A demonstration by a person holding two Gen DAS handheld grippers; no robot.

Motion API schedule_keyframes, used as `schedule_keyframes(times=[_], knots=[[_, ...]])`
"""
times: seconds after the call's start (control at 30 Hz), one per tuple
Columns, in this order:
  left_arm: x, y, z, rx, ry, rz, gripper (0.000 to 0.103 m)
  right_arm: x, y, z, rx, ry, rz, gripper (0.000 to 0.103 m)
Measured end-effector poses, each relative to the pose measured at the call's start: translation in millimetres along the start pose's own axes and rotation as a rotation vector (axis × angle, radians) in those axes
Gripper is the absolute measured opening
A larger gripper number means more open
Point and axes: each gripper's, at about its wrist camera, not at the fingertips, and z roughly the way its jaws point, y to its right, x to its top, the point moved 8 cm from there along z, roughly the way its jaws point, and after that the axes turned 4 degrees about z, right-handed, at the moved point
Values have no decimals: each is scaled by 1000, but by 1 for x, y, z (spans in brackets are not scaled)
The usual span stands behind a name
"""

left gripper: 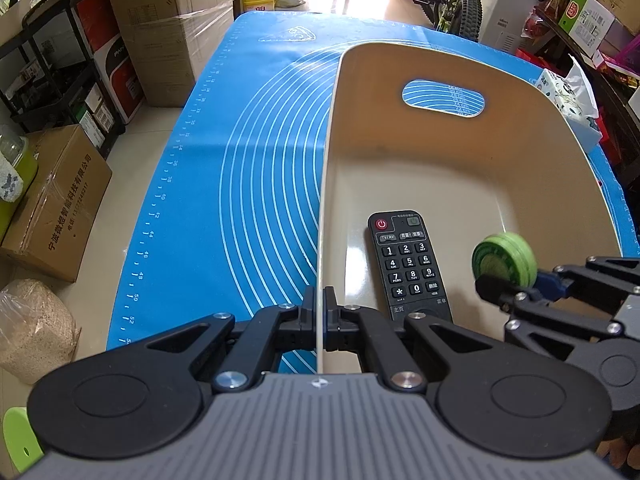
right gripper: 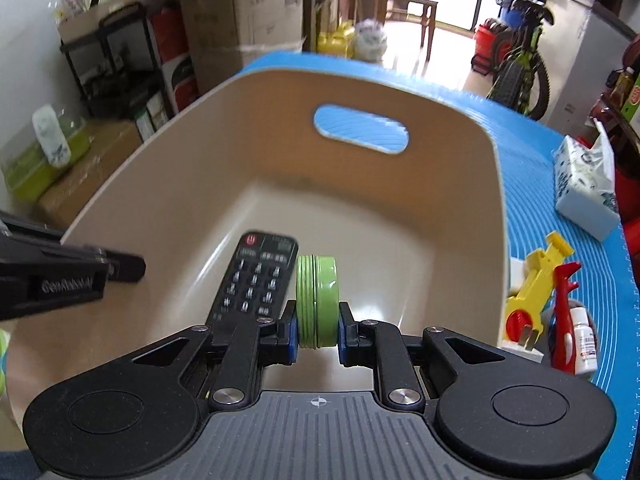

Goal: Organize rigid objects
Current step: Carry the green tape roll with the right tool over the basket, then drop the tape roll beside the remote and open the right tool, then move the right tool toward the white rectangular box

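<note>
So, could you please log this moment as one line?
left gripper: shut on bin rim | right gripper: holds green tin over bin | remote: in bin

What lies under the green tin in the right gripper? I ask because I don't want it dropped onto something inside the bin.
Mostly bare floor. The green tin, clamped in the right gripper, hangs over the beige bin. The black remote lies just beside it on the bin floor, toward the wall that the left gripper pinches.
</note>
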Motion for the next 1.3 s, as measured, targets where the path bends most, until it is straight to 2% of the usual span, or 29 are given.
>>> schedule_keyframes(times=[0.2,0.27,0.33,0.37,0.63,0.73,1.03,1.17,1.3], knots=[[0,0,0,2,-2,0,3,-4,0,3,10,-43,-15,28],[1,-1,0,0,-1,-3,3,-4,1,1,16,-37,-7,32],[1,-1,0,1,-3,-6,3,-2,3,-2,22,-28,15,50],[1,-1,1,1,-5,-6,3,-2,4,-4,30,-24,31,52],[1,-3,0,-6,-6,-14,3,3,12,-43,103,55,130,57],[2,-3,0,-8,-6,-16,3,8,21,-66,108,125,169,62],[2,-3,0,-10,-6,-18,3,14,83,-119,19,291,292,62],[2,-3,0,-10,-6,-17,3,7,112,-120,-40,304,335,62],[2,-3,0,-9,-6,-17,3,-3,130,-107,-88,279,340,62]])
